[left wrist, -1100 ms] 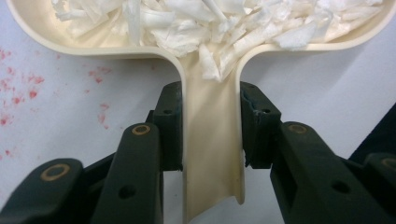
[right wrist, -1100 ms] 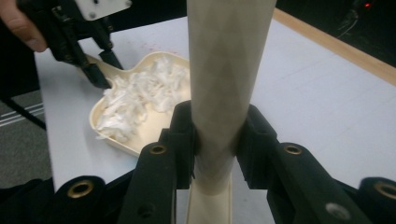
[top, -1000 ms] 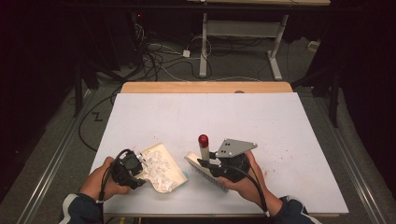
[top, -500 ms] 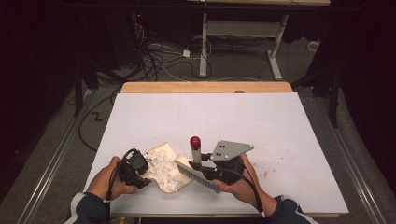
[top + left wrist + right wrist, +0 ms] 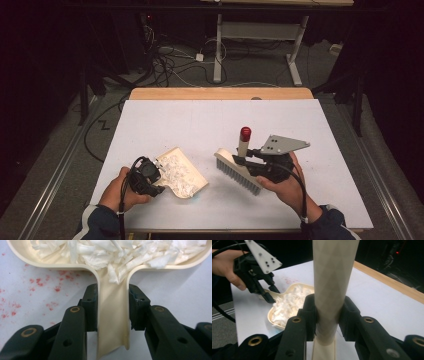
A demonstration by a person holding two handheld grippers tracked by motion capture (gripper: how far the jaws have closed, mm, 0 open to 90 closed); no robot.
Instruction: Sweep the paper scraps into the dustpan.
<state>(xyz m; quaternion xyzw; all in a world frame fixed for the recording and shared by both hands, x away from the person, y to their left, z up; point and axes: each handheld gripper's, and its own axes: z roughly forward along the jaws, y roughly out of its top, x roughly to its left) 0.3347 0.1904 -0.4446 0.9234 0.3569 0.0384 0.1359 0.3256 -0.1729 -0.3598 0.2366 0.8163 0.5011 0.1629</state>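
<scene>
Near edge of white bench [image 5: 210, 125]: cream plastic dustpan [image 5: 192, 175], filled with light, loose white paper shreds [image 5: 175, 167], handle clamped by left gripper [image 5: 145, 176] fingers. Beside it: stiff cream brush [image 5: 239, 169], handle clamped by right gripper [image 5: 250, 162]; best carried level.

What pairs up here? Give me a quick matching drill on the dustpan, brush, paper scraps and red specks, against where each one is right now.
Things:
1. dustpan
2. brush
3. paper scraps
4. red specks

Places or states:
A. held by its handle in the right gripper
B. scattered on the white table
C. held by its handle in the left gripper
D. piled inside the dustpan

Pairs: 1-C, 2-A, 3-D, 4-B
</scene>
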